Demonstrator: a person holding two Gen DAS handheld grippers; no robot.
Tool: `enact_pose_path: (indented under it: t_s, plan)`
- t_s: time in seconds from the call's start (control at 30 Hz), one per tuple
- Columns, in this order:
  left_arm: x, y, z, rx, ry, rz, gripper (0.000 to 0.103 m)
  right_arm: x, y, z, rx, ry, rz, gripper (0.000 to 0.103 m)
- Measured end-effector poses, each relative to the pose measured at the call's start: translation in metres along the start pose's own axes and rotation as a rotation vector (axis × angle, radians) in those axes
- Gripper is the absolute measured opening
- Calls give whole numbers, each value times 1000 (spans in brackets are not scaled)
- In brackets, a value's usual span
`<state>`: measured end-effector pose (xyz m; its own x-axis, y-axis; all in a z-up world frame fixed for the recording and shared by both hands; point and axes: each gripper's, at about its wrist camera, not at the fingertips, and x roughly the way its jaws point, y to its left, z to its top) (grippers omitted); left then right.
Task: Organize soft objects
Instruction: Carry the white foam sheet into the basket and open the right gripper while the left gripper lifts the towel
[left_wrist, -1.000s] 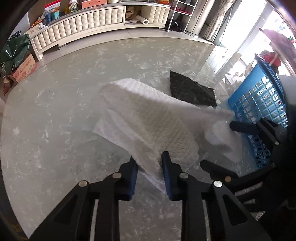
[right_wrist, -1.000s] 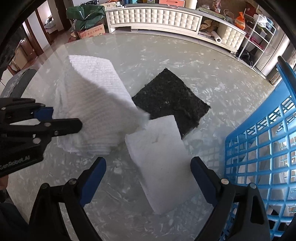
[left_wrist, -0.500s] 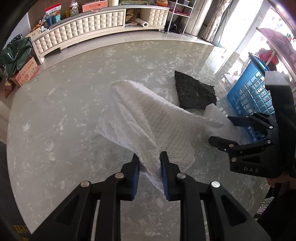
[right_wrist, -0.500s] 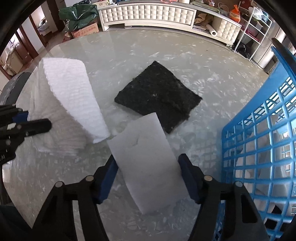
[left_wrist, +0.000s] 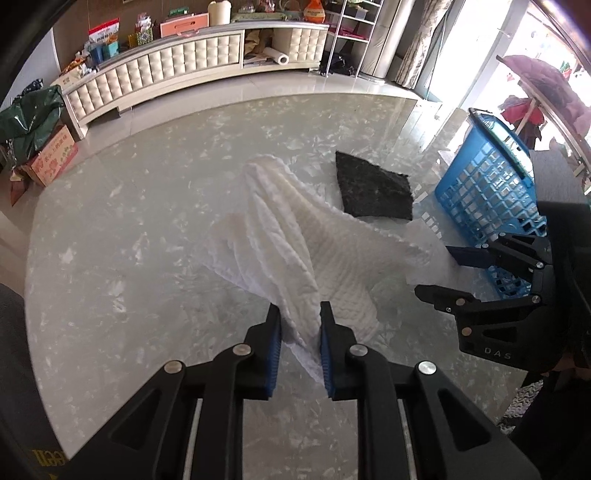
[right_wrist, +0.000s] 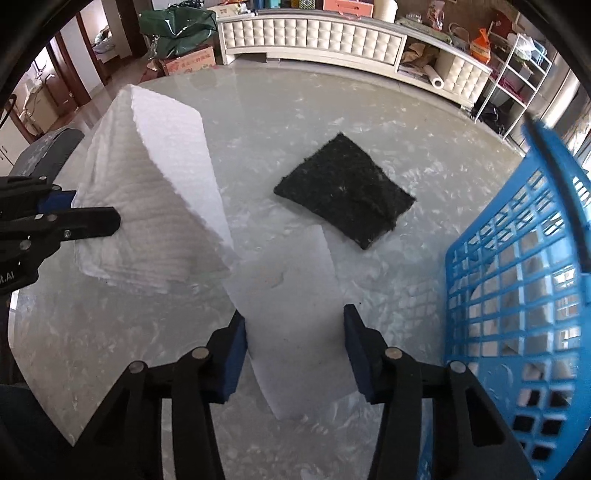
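Observation:
My left gripper (left_wrist: 300, 332) is shut on a corner of a white quilted cloth (left_wrist: 295, 236) and lifts it off the glass table; the rest drapes down onto the table. The cloth also shows in the right wrist view (right_wrist: 155, 192), with the left gripper (right_wrist: 62, 225) at its left edge. My right gripper (right_wrist: 293, 350) is open, its fingers on either side of a flat white foam sheet (right_wrist: 291, 314) lying on the table. A black scouring pad (right_wrist: 343, 195) lies flat beyond it, also in the left wrist view (left_wrist: 373, 192).
A blue plastic basket (right_wrist: 517, 295) stands at the right of the table, close to my right gripper; it shows in the left wrist view (left_wrist: 487, 188) too. The round glass table (left_wrist: 110, 258) ends at the left and near edges. A long cabinet (left_wrist: 184, 70) runs along the far wall.
My left gripper has risen and pulled back with the cloth, drawing it up into a peak. My right gripper has narrowed around the white foam sheet.

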<state>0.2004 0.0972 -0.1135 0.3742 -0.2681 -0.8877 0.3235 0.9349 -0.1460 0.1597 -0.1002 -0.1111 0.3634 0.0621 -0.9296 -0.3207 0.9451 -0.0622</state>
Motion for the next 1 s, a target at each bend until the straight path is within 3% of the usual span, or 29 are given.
enact_pose_path:
  t_s: [0.47,0.83,1.0]
  plan:
    - [-58,-21,-9,34,-88,39,17,-69,6,-14,-14,-72,12,47]
    - [-68,-22,-14,20,-114,44,17,-137,-22,-21,0,-178,20,47]
    - [-68,-28,-11,34,-111,49,17,-159,-44,-24,-1,-213,-23,47]
